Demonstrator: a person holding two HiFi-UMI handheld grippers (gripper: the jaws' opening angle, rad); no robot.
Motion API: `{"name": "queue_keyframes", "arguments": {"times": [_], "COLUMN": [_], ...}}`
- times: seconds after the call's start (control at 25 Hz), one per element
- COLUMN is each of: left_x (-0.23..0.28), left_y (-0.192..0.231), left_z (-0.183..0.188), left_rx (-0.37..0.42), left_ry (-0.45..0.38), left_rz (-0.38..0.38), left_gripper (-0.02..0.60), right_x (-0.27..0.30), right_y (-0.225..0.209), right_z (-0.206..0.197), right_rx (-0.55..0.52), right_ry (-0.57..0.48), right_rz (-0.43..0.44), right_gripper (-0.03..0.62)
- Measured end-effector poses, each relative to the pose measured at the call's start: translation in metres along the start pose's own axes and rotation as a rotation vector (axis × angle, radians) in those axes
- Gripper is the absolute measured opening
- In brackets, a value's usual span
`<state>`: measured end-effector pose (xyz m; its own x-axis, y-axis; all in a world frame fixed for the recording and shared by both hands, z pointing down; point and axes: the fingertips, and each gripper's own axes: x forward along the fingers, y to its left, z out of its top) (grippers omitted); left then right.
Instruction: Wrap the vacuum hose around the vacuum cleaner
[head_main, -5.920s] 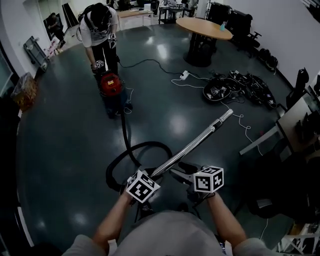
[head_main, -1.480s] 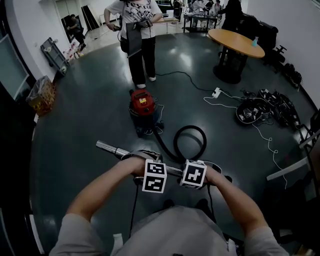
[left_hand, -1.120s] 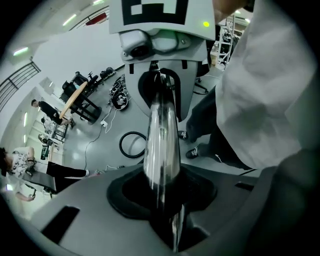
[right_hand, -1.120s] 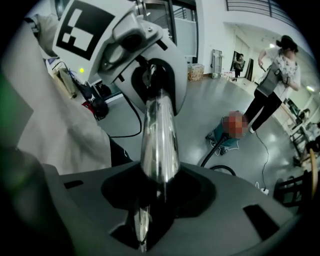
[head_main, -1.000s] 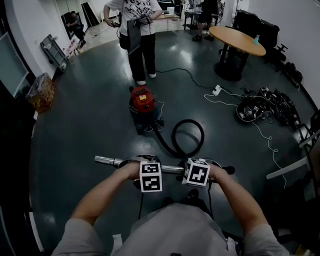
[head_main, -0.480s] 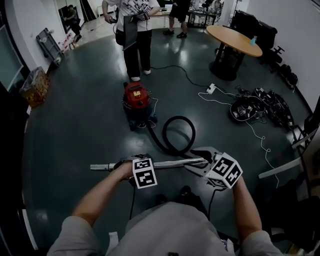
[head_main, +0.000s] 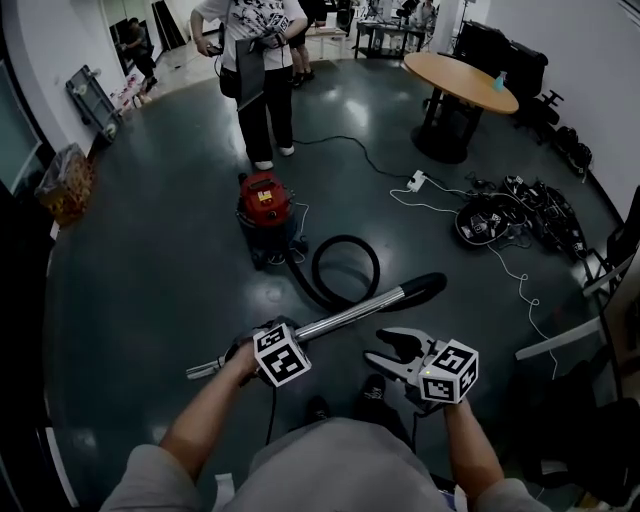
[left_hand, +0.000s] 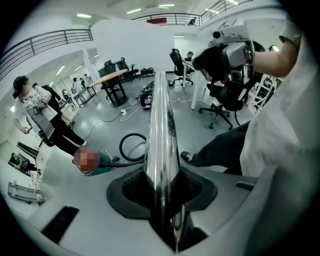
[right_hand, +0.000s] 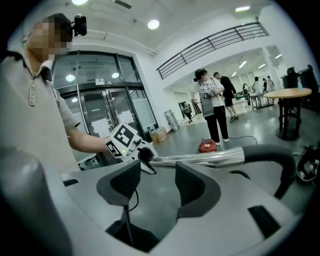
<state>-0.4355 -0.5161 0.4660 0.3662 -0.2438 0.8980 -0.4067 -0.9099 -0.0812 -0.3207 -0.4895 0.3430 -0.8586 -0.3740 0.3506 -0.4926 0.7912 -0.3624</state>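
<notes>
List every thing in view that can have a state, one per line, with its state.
left gripper: shut on the metal wand.
right gripper: open, nothing between its jaws.
metal wand: lifted off the floor, tilted, gripped near one end.
vacuum hose: lying in one loop on the floor, not wrapped around the cleaner.
vacuum cleaner: upright on the floor.

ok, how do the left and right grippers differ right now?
The left gripper is clamped on the metal wand; the right gripper is open, with nothing between its jaws. The left carries the wand alone; the right hovers beside it, clear of it. Both bear a marker cube.
</notes>
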Motion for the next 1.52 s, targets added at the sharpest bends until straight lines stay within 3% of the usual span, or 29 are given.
{"name": "queue_keyframes", "arguments": {"times": [0.08,0.28,0.64,0.8,1.04,1.28,1.52], "left_x": [0.006,0.014,0.028,0.035,0.045,0.053,0.057], "left_y": [-0.001,0.007,0.015,0.009,0.003,0.003,-0.002], "left_z": [0.006,0.029,0.087,0.114,0.143,0.164,0.176], "left_rx": [-0.062,-0.204,-0.354,-0.387,-0.443,-0.485,-0.435], "left_ry": [-0.019,-0.069,-0.126,-0.143,-0.147,-0.126,-0.114], "left_rz": [-0.003,0.001,0.030,0.034,0.041,0.076,0.080], "left_gripper": [0.140,0.140,0.140,0.140,0.141,0.141,0.145], "right_x": [0.007,0.026,0.071,0.077,0.072,0.062,0.050], "right_y": [-0.017,-0.066,-0.116,-0.130,-0.154,-0.169,-0.182], "right_z": [-0.006,0.001,0.014,0.030,0.037,0.041,0.054], "right_rx": [0.081,0.355,0.623,0.657,0.619,0.624,0.592], "right_ry": [-0.017,-0.181,-0.234,-0.245,-0.238,-0.187,-0.182], "right_rz": [-0.016,0.012,0.122,0.148,0.092,0.080,0.100], "right_gripper": [0.222,0.224,0.272,0.272,0.268,0.199,0.198]}}
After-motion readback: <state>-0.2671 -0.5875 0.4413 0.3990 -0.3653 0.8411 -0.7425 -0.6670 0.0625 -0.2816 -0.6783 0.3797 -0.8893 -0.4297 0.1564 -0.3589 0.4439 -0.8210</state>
